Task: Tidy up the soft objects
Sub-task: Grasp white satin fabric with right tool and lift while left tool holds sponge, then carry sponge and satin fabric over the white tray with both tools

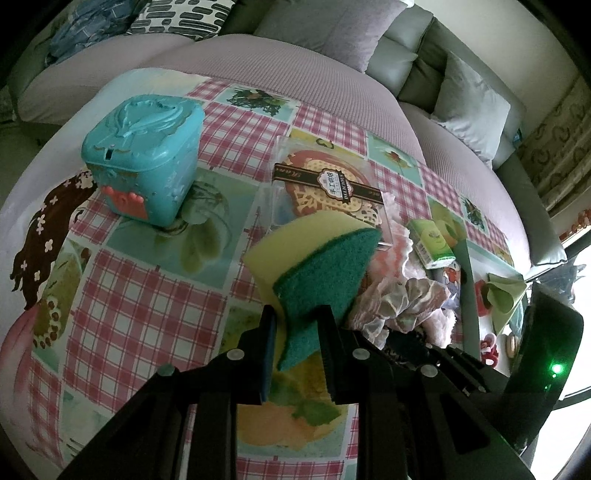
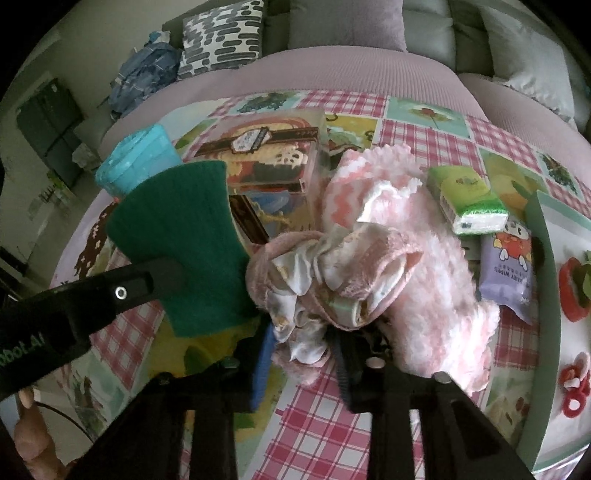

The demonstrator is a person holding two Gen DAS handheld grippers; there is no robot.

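Observation:
My left gripper [image 1: 297,317] is shut on a yellow sponge with a green scouring side [image 1: 317,266] and holds it above the patterned tablecloth. The sponge also shows in the right wrist view [image 2: 184,240], with the left gripper's finger across it. My right gripper [image 2: 304,332] is shut on a pink fluffy cloth bundle with satin lining [image 2: 354,266], which also shows in the left wrist view [image 1: 399,295]. A clear plastic box with a brown label band [image 1: 328,184] stands just behind the sponge and shows in the right wrist view [image 2: 269,155].
A teal lidded box [image 1: 147,155] stands at the left. A green tissue pack [image 2: 469,199], a purple wipes packet [image 2: 508,273] and a green-edged tray [image 2: 546,288] with red items lie at the right. A sofa with cushions [image 1: 332,33] lies behind.

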